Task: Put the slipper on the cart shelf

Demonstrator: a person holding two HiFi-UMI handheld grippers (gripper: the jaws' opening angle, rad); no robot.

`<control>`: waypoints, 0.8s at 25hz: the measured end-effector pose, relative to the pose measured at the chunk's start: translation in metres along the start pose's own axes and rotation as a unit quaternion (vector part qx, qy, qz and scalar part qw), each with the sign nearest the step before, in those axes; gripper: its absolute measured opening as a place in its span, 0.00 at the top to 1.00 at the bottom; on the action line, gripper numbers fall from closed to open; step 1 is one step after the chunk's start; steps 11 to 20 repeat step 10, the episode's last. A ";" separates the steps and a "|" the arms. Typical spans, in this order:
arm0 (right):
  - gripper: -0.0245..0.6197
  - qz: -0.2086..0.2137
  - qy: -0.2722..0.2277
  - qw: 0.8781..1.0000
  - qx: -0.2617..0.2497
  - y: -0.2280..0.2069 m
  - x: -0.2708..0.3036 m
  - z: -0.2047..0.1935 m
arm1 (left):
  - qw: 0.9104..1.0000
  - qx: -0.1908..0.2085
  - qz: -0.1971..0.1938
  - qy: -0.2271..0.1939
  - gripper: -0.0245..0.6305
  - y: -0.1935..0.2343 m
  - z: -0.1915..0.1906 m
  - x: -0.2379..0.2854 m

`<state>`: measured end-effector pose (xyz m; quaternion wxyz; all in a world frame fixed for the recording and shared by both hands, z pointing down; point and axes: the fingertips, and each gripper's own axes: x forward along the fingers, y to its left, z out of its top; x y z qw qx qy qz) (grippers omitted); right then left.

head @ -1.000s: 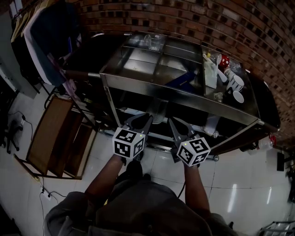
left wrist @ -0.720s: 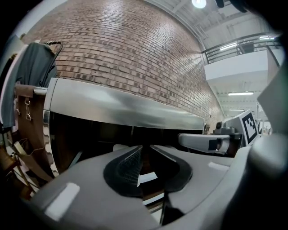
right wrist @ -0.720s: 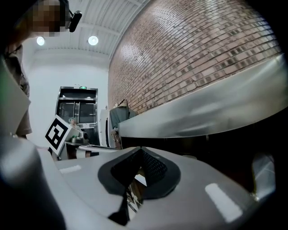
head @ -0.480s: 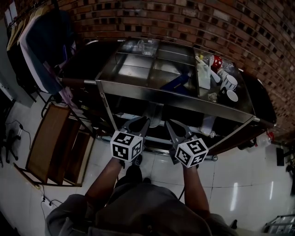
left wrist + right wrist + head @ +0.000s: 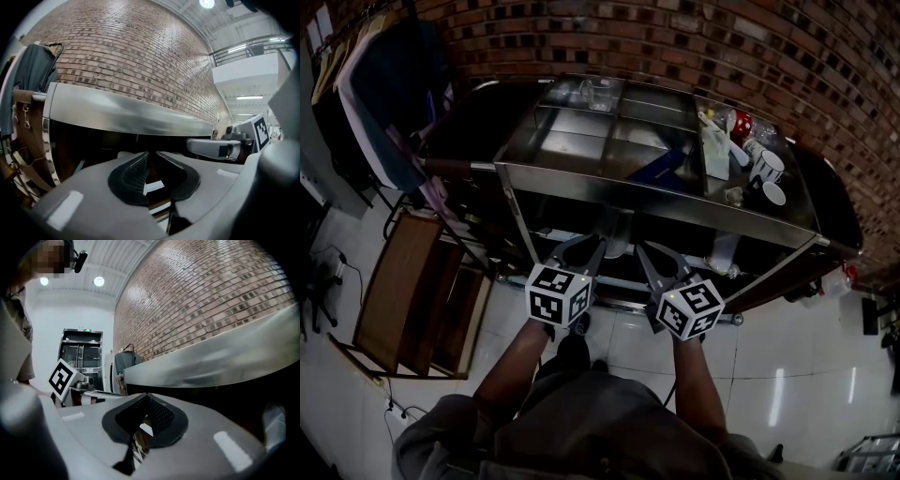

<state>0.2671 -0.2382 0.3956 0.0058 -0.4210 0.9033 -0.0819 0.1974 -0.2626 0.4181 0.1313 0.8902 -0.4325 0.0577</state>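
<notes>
Two grippers are held low in front of the cart [image 5: 656,194]. Most of what lies under the cart's steel top is lost in shadow. In the head view the lower shelf [image 5: 567,228] is nearly black. The one thing that stands out there is a pale shape just beyond the two sets of fingertips and between them. It may be the slipper [image 5: 616,234], but it is too dim to tell.

The left gripper [image 5: 598,244] and right gripper [image 5: 645,249] are partly covered by their own marker cubes in that view, so their jaws are hard to read from above. Each gripper's own view settles it. The left gripper's jaws stand a narrow slit apart with nothing between them. The right gripper's jaws meet at the tips, also empty.

Both gripper views look from below the cart's top edge. They show only its bright front rim, the dark space beneath it and the brick wall [image 5: 675,37] behind the cart. Neither shows the cart's top.

Only the head view shows the top. It has divided trays with a blue item [image 5: 662,167] in one of them, and cups [image 5: 776,171] and bottles crowd its right end. Hanging clothes [image 5: 394,84] and a wooden rack [image 5: 412,291] stand left of the cart. The rack's far side is cut off by the cart's frame.
</notes>
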 end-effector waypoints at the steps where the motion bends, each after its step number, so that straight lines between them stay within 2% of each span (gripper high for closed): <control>1: 0.96 -0.001 0.000 1.000 0.000 0.000 0.000 0.000 | 1.000 0.000 0.000 0.000 0.89 0.000 0.000 0.000; 20: 0.96 -0.005 0.005 1.000 0.003 0.002 0.004 -0.002 | 1.000 0.002 -0.004 0.007 0.89 0.003 -0.002 0.000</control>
